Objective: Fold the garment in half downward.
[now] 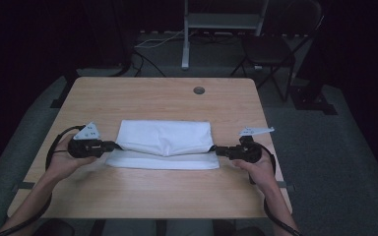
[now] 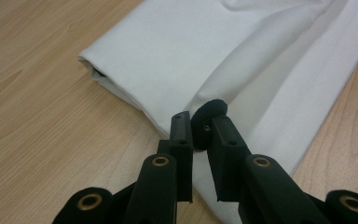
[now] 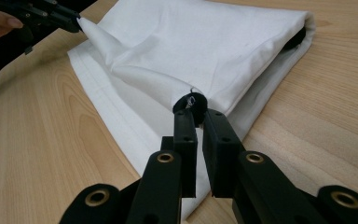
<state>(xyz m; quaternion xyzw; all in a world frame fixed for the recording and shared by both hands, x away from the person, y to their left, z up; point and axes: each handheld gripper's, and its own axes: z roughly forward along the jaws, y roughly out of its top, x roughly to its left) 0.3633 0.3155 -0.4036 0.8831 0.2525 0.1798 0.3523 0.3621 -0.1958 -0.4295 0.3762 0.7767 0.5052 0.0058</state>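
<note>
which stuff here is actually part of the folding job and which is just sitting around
In the job:
- white cloth, part folded on the wooden table
- left gripper, shut on the cloth's left corner
- right gripper, shut on its right corner

Just lying about:
- folding chair behind the table
- metal stand on the floor
- cables on the floor

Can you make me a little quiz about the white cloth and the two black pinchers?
1. True or false: the white cloth lies flat in one single layer.
2. What does the left gripper pinch?
3. The right gripper holds the cloth at: A) its middle, B) a corner, C) nowhere.

Key:
1. False; its upper layer is lifted and folded over the lower one.
2. A corner of the cloth's upper layer.
3. B.
</note>
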